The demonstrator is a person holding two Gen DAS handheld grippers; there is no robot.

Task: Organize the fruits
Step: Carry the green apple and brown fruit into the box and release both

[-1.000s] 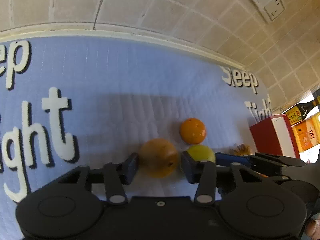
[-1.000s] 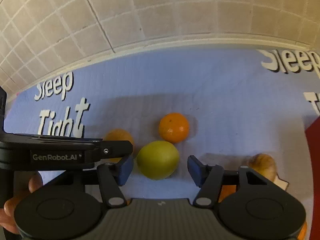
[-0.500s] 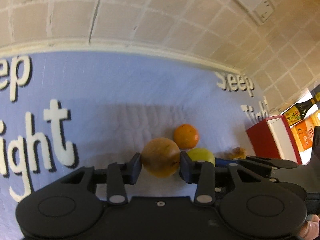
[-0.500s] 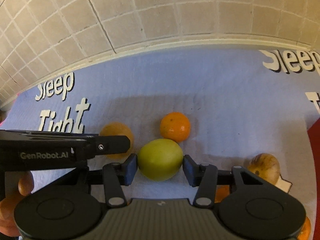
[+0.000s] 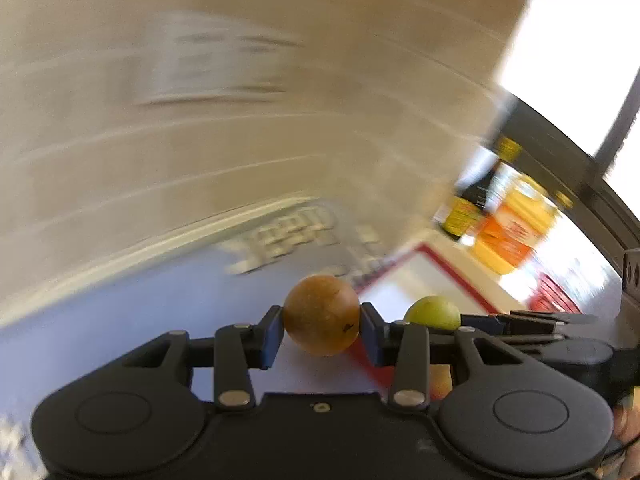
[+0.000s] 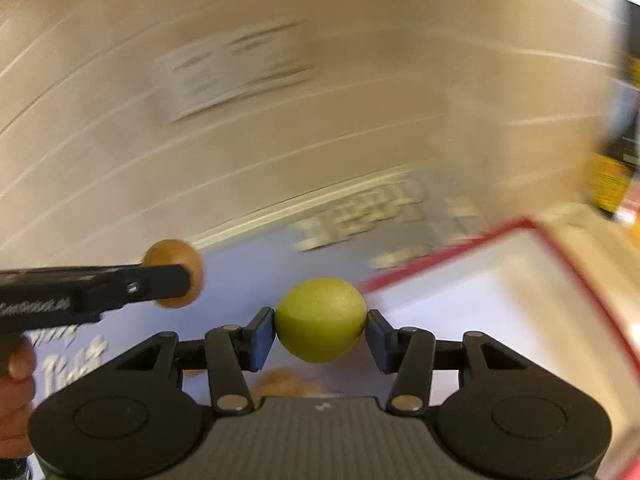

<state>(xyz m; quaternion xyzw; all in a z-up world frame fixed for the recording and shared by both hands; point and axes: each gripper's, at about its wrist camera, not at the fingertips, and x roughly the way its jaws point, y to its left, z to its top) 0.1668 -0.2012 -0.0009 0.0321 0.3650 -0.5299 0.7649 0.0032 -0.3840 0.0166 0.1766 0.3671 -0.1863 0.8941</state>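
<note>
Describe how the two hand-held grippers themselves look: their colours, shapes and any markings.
Both are matte black plastic. The left hand-held gripper and the right hand-held gripper each have two round housings with circular insets, angled link arms with silver rivets, and dark blue finger pads. The right body is ribbed; white lettering on the left one's side is blurred.

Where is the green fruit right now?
The round yellow-green fruit sits clamped in the right hand-held gripper, centre of the right wrist view, beside the red-rimmed white box.

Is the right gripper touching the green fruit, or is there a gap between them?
Touching. In the right wrist view the right gripper has both jaws pressed against opposite sides of the green fruit, with no gap visible on either side.
</note>
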